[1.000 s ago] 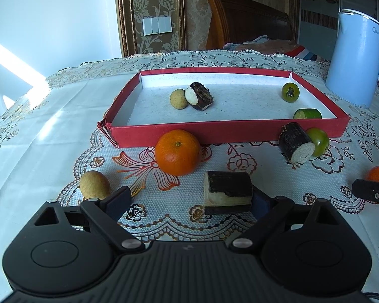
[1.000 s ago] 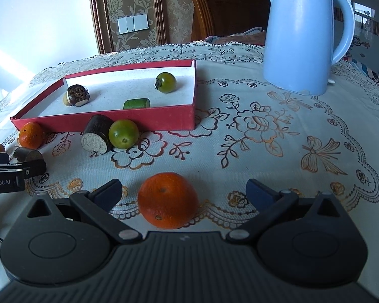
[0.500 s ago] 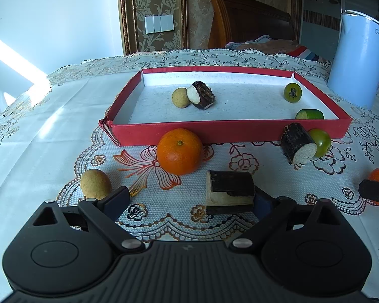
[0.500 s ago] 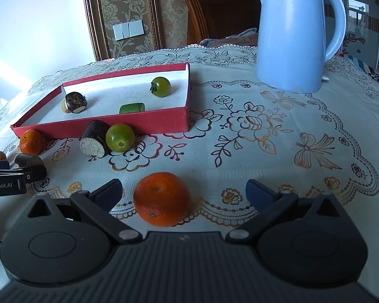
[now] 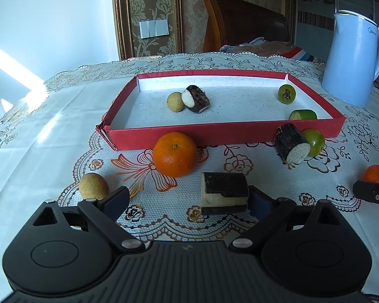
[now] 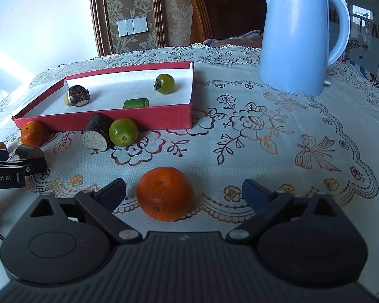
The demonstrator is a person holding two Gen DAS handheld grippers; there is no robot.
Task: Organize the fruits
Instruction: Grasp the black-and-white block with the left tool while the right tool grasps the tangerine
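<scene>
A red tray [image 5: 224,133] [image 6: 128,118] holds a longan, a dark cane piece [image 5: 195,99], a green tomato [image 5: 286,94] and a green chunk [image 5: 303,114]. My left gripper [image 5: 187,199] is open, with a dark cane piece [image 5: 223,193] between its fingers against the right one. An orange [image 5: 174,154], a longan [image 5: 93,186], another cane piece [image 5: 291,146] and a green tomato [image 5: 314,142] lie in front of the tray. My right gripper [image 6: 184,193] is open around a second orange [image 6: 164,197], not touching it.
A light blue kettle [image 6: 298,35] [image 5: 351,60] stands at the back right of the lace tablecloth. The left gripper's tip [image 6: 15,170] shows at the left edge of the right wrist view. A wooden headboard and wall lie beyond the table.
Both grippers have drawn back and up slightly, so the views have shifted a little. Both stay open and no fruit has moved.
</scene>
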